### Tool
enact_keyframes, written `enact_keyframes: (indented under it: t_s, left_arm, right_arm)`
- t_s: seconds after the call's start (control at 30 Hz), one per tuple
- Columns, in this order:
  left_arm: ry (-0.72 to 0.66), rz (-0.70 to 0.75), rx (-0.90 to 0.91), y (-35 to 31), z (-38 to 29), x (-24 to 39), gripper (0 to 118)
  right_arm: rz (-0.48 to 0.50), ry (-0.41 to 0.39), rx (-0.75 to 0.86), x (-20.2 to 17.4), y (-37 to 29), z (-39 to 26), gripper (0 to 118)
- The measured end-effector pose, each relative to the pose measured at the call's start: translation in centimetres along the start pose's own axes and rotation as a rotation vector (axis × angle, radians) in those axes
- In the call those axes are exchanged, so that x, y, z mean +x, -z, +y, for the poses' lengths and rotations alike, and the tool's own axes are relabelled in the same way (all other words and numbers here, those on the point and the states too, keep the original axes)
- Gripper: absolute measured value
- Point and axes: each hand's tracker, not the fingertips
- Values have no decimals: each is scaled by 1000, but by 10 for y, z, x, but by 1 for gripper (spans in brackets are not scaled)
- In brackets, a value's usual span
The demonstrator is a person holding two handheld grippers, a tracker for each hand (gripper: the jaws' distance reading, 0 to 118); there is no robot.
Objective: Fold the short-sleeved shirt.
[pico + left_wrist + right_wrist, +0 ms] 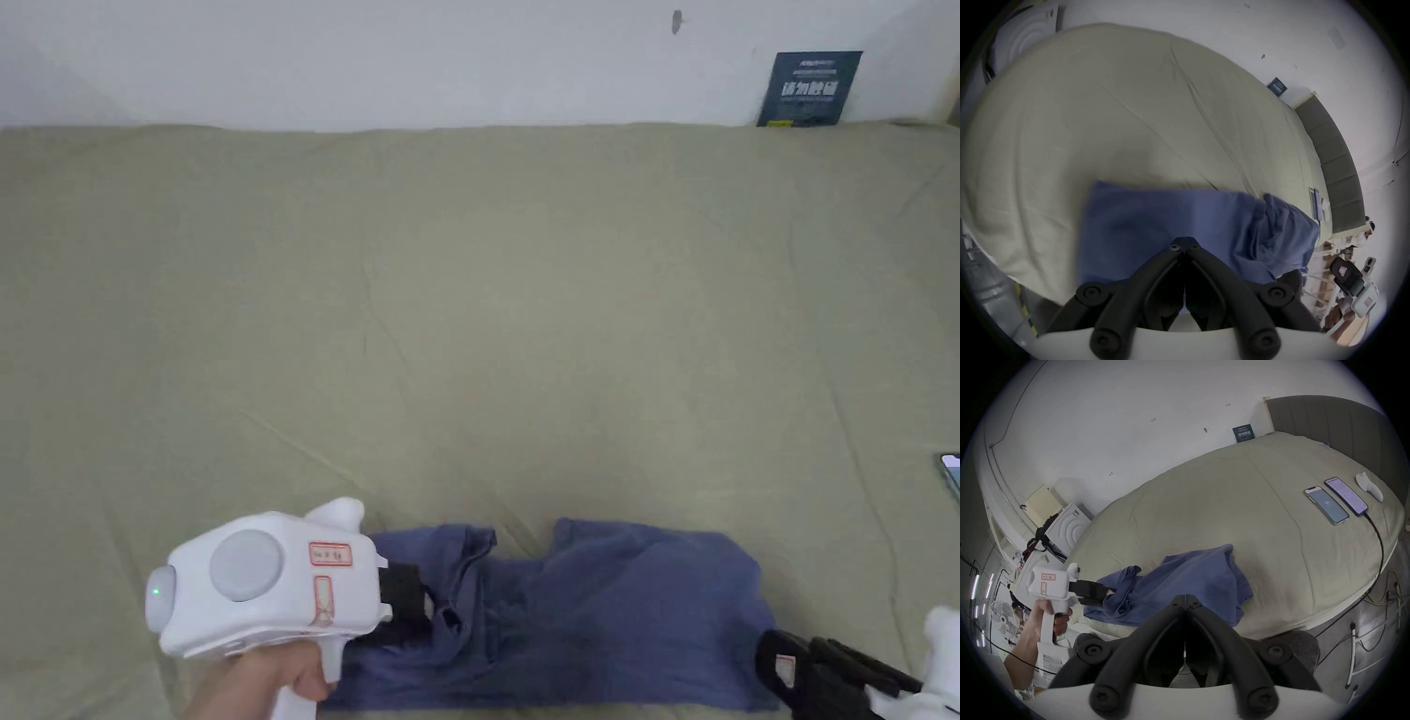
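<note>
While blue shirt lies at near edge of bed, left gripper sits at shirt's left end, jaws closed, bunched cloth against them; grip itself unclear. Right gripper near shirt's right corner, jaws together, holding nothing. Shirt partly folded, rumpled, left side bunched, right side flatter.

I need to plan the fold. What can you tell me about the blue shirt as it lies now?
The blue shirt is a soft, thin-looking fabric, rumpled and partly doubled over, lying at the near edge of the olive-sheeted bed. Its left end is bunched into folds where the left gripper meets it; whether it grips cloth is unclear. The right gripper, jaws together, sits at its right corner.
</note>
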Motion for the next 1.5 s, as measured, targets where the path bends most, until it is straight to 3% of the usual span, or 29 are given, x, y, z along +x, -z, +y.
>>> enact_keyframes:
  t_s: [0.33, 0.53, 0.7, 0.83, 0.87, 0.9, 0.93, 0.97, 1.0, 1.1, 1.2, 1.27, 1.43, 1.47, 1.5]
  left_arm:
    - [121, -53, -65, 31, -8, 23, 0]
    - [60, -111, 72, -61, 1, -17, 0]
    - [41, 47, 213, -136, -2, -65, 0]
    - [62, 162, 190, -143, 8, -105, 0]
    - [65, 150, 177, -142, 9, -110, 7]
    - [58, 88, 172, -139, 8, -107, 25]
    - [59, 32, 155, -136, 11, -110, 63]
    - [58, -42, 128, -130, 15, -113, 112]
    - [58, -98, 82, -120, 17, -115, 118]
    - [45, -225, 37, -100, 31, -126, 118]
    - [25, -204, -2, -74, 37, -140, 118]
    - [46, -290, 7, -69, 38, -145, 118]
    - [-124, -551, -28, -53, 38, -164, 115]
    - [-111, -508, -35, -50, 38, -165, 95]
    - [-123, -379, -16, -48, 36, -167, 49]
  right_arm:
    - [-41, 30, -38, 5, 6, -3, 0]
    - [-1, -16, -48, -14, 16, 5, 0]
    - [20, -68, -63, -37, 40, 13, 0]
    - [39, -103, -85, -53, 58, 15, 0]
    - [39, -107, -88, -57, 61, 15, 0]
    - [40, -112, -92, -60, 64, 14, 0]
    - [45, -115, -99, -63, 66, 15, 0]
    - [46, -117, -105, -66, 69, 14, 0]
    - [47, -120, -108, -68, 70, 13, 0]
    - [40, -136, -124, -71, 74, 12, 0]
    - [27, -144, -130, -71, 74, 11, 0]
    - [13, -138, -135, -70, 75, 12, 0]
    - [-4, -116, -134, -64, 77, 13, 0]
    - [-2, -105, -134, -64, 77, 12, 0]
    - [-3, -95, -135, -64, 77, 12, 0]
